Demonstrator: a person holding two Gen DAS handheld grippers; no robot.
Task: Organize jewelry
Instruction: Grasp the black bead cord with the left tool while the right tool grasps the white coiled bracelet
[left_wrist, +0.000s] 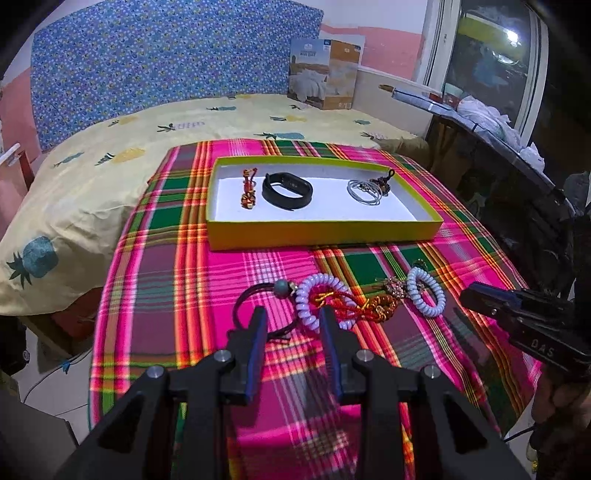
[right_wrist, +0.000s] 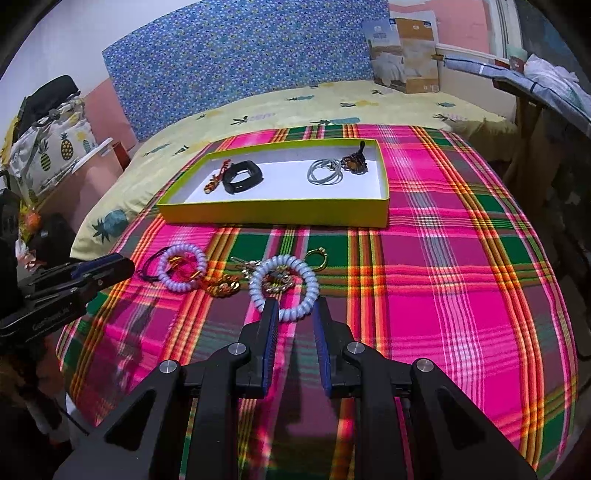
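A yellow-green box lid (left_wrist: 321, 232) (right_wrist: 273, 214) holds a red beaded charm (left_wrist: 248, 188), a black wristband (left_wrist: 287, 190) (right_wrist: 242, 177), grey hair ties (left_wrist: 365, 191) (right_wrist: 325, 172) and a dark brooch (right_wrist: 355, 162). On the plaid cloth lie two white spiral bracelets (left_wrist: 323, 301) (right_wrist: 283, 288), a black cord bracelet with a grey bead (left_wrist: 255, 306), a red-gold charm (left_wrist: 373, 306) and a gold ring (right_wrist: 317, 257). My left gripper (left_wrist: 293, 317) is open just before the left spiral bracelet. My right gripper (right_wrist: 295, 308) is open at the right spiral bracelet's near edge.
The plaid cloth (right_wrist: 461, 258) covers a table beside a bed with a yellow pineapple sheet (left_wrist: 110, 155). A cardboard package (left_wrist: 325, 74) stands at the back. A cluttered dark shelf (left_wrist: 498, 122) is at the right.
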